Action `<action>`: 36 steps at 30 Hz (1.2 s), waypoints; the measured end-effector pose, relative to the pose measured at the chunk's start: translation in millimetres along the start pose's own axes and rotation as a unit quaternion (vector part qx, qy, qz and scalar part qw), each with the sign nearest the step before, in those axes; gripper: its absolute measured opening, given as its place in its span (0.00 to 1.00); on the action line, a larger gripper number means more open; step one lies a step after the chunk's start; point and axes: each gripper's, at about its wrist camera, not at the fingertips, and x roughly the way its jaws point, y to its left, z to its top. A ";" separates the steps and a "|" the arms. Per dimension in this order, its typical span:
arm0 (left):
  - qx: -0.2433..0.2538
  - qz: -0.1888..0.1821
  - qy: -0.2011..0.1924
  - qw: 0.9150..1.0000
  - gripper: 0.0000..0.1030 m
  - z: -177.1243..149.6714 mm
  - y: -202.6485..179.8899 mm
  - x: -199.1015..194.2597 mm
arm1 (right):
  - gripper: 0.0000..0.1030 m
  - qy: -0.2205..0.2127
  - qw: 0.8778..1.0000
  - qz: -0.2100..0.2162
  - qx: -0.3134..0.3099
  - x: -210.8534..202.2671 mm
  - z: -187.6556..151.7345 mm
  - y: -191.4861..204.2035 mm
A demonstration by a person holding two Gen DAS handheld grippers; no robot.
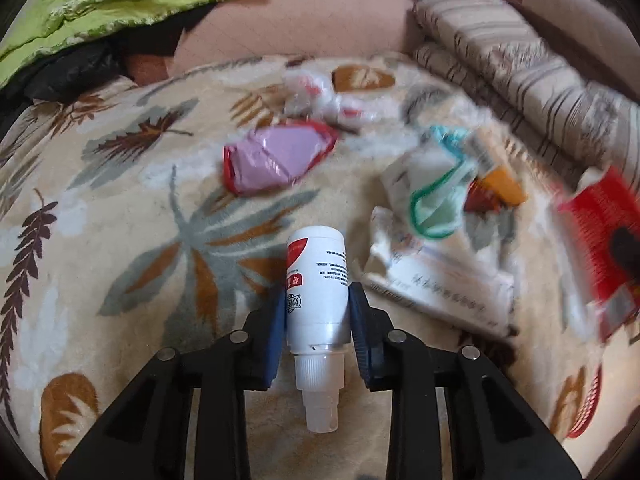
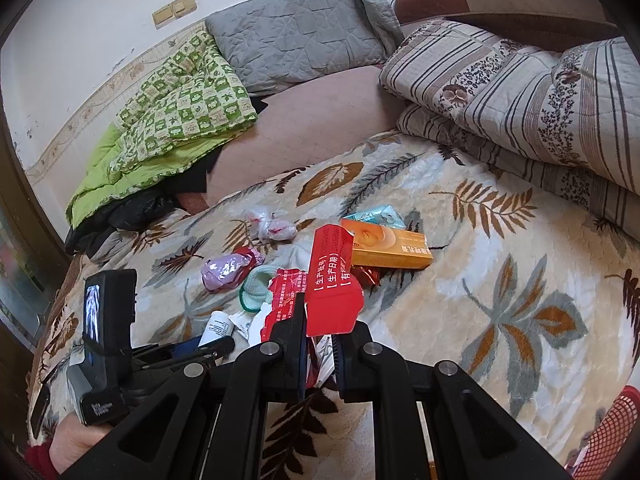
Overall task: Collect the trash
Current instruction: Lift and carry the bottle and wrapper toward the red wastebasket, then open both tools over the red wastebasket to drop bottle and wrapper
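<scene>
- The left claw (image 1: pixel 316 312) is closed on a white spray bottle (image 1: pixel 316 280), gripped across its smooth, hard, round body, nozzle pointing back toward the wrist.
- The right claw (image 2: pixel 320 356) is clamped on a torn red wrapper (image 2: pixel 332 284), thin and crinkled, standing up ahead of the pads.
- A firm grip is judged necessary, since the bottle could slip.
- More trash is left ahead on the plush leaf-patterned blanket (image 2: pixel 500 280): an orange carton (image 2: pixel 388 250) and a lilac foil packet (image 1: pixel 276 158).

The bottle (image 1: pixel 316 280) lay on the blanket (image 1: pixel 120 240) between the pads of the left gripper (image 1: pixel 317 312). The foil wrapper (image 1: pixel 276 160) lay at its 11 o'clock, the clear bag (image 1: pixel 320 98) behind that. The torn box (image 2: pixel 334 280) stood up in the right gripper (image 2: pixel 320 354), with the small carton (image 2: pixel 386 248) behind it at 1 o'clock.
</scene>
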 end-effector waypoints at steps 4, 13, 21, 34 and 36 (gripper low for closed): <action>0.000 -0.025 -0.054 0.998 0.28 5.7 -4.4 -26.4 | 0.11 0.004 1.000 -0.002 -0.001 3.3 -1.1 -2.7; 0.027 -0.073 -0.098 0.992 0.28 7.7 -25.7 -54.2 | 0.11 -0.008 1.000 -0.007 -0.003 -11.0 3.5 -4.2; 0.036 -0.075 -0.102 0.991 0.28 0.6 -32.2 -63.6 | 0.11 -0.013 1.000 -0.018 0.009 -25.9 3.5 -15.4; 0.078 -0.128 -0.113 0.982 0.28 -10.6 -78.3 -91.0 | 0.11 -0.047 0.997 -0.021 0.060 -74.3 10.3 -53.9; 0.097 -0.142 -0.109 0.979 0.28 -16.8 -97.7 -95.7 | 0.11 -0.057 0.995 -0.023 0.084 -92.2 11.9 -72.3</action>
